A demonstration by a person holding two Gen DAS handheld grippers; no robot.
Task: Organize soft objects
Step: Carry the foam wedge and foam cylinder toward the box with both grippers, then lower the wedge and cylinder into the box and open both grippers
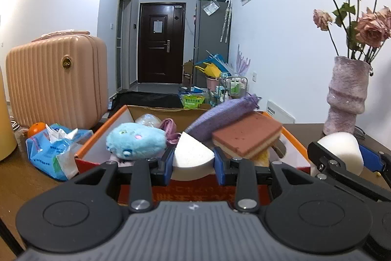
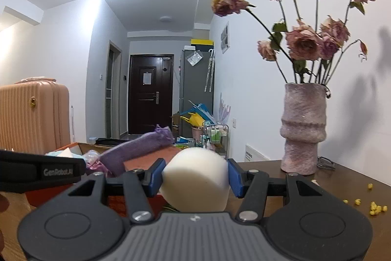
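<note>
A: Left gripper (image 1: 193, 158) pinches white wedge sponge (image 1: 191, 155); orange box (image 1: 290, 136) just beyond fingers.
B: Right gripper (image 2: 195, 177) pinches round white sponge (image 2: 195, 177). Brown table (image 2: 330, 190), vase (image 2: 303, 129) right of fingers, hallway door (image 2: 150, 94) ahead

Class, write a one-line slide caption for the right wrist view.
Right gripper holds a white sponge beside a vase of dried roses.
</note>
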